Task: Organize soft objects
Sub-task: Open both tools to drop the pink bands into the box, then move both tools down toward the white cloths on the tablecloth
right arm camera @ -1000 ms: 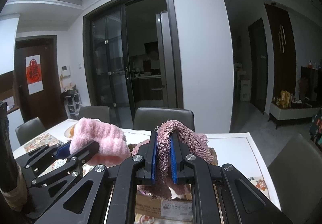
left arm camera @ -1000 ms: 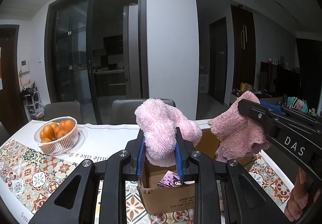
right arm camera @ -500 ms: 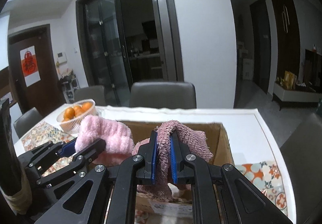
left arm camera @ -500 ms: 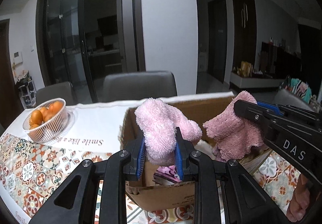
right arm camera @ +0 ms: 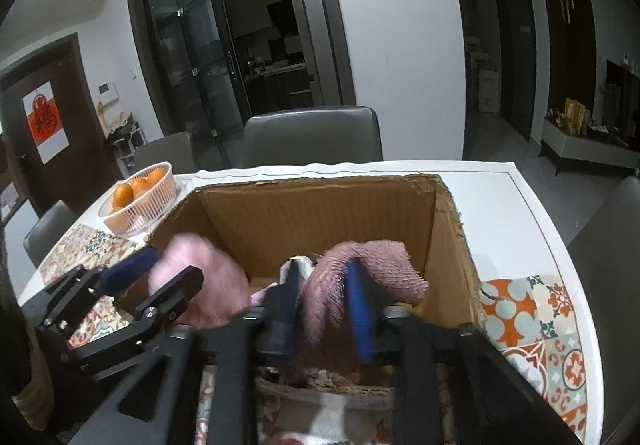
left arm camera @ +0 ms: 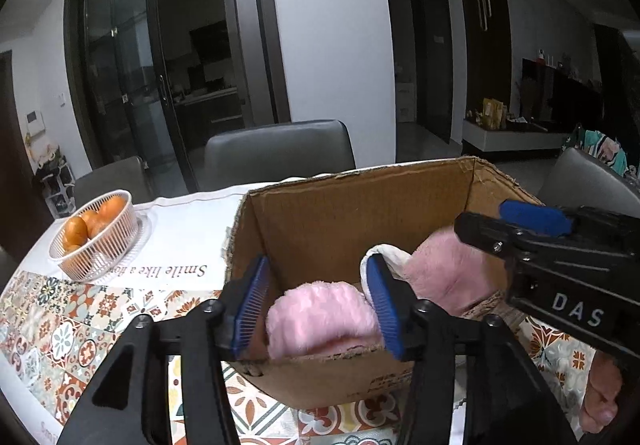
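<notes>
An open cardboard box point(left arm camera: 360, 213) stands on the table. My left gripper point(left arm camera: 316, 293) hangs over its near wall with its jaws opening. A fluffy light pink soft item point(left arm camera: 320, 321) sits loose between them, clear of the left pad and sinking into the box. My right gripper point(right arm camera: 326, 293) is over the box too, jaws also opening. A dusky pink shaggy cloth point(right arm camera: 360, 265) still drapes between its blue pads. In the left wrist view the right gripper point(left arm camera: 520, 225) enters from the right above that dusky pink cloth point(left arm camera: 448, 277). The right wrist view shows the left gripper point(right arm camera: 160, 273) beside the light pink item point(right arm camera: 200, 285).
A white basket of oranges point(left arm camera: 96, 233) stands on the table's far left. Grey chairs point(left arm camera: 280, 149) line the far side. A patterned tablecloth point(left arm camera: 60, 325) covers the table. Other soft things lie low in the box. A person's fingers point(left arm camera: 600, 393) hold the right gripper's handle.
Both grippers have come down over the box and their jaws have spread apart. The light pink item has slipped lower between the left jaws, and the dusky pink cloth hangs looser.
</notes>
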Motion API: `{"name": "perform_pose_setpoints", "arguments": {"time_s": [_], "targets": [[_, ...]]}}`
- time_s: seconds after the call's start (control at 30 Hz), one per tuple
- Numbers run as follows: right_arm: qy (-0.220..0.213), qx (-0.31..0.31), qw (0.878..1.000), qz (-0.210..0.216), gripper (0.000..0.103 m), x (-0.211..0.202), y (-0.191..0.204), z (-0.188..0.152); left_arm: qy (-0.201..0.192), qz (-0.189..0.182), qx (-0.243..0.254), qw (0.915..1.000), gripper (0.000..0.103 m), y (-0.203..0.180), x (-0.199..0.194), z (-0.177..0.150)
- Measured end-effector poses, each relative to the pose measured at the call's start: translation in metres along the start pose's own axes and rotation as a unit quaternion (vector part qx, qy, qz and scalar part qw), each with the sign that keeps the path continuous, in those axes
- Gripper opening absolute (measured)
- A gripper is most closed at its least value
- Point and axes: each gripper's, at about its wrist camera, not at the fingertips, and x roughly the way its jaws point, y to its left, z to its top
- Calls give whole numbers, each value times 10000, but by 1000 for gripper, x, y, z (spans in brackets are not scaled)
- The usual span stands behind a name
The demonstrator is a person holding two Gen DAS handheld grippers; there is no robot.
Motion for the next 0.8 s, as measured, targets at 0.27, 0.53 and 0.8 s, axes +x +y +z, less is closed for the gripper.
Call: {"name": "perform_pose_setpoints", "arguments": {"time_s": [0.27, 0.53, 0.8], "targets": [[-349, -209, 9986, -341, 50, -32, 3, -2, -173, 34, -133, 9998, 56, 5, -27, -1], [-542, -277, 9971, -446, 50, -70, 1, -11, -399, 48, -74, 9992, 58, -3, -62, -7], [-616, -108, 9970, -459, 50, -102, -9, -23, -453, -60, -83, 9989, 58, -14, -88, -15]]}}
